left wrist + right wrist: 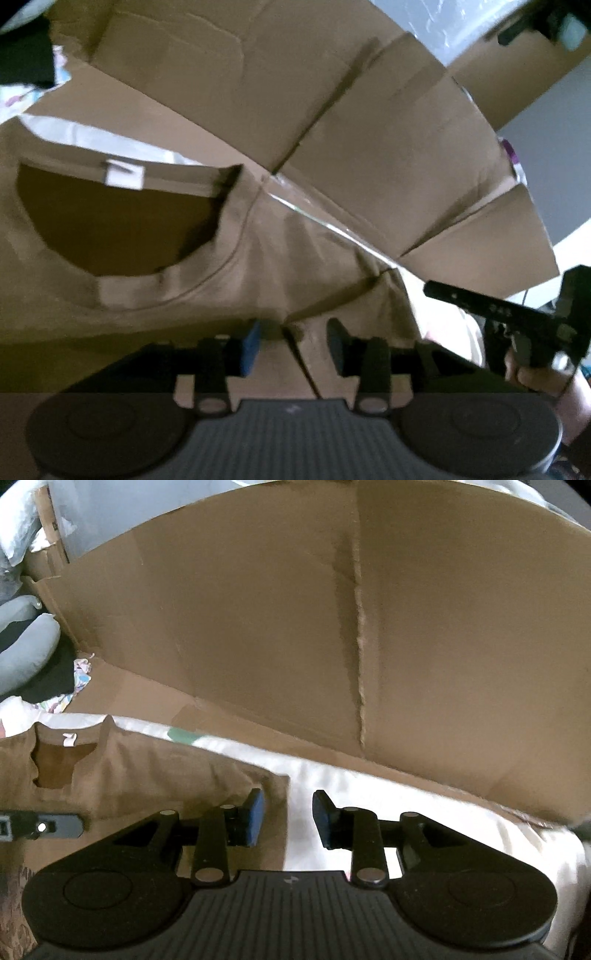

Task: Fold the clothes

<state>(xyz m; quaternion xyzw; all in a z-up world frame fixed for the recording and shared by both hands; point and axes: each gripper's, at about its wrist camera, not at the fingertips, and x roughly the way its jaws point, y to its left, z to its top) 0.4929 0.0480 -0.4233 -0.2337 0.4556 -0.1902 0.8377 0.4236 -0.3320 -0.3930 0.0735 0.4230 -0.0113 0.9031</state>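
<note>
A brown T-shirt [155,295] lies flat on a white sheet [369,797], its neck opening and white label [123,173] towards the back. In the left wrist view my left gripper [293,347] is open low over the shirt's shoulder, with a ridge of brown cloth between its fingers. In the right wrist view the T-shirt [155,775] fills the left side. My right gripper [288,819] is open, and the shirt's right edge runs between its fingers. The right gripper [517,317] also shows at the right of the left wrist view, held by a hand.
A tall cardboard wall [332,627] stands close behind the sheet, and cardboard flaps [332,129] rise beyond the shirt. A grey pillow [26,657] and patterned cloth [79,672] lie at the far left. The left gripper's tip [40,825] shows at the left edge.
</note>
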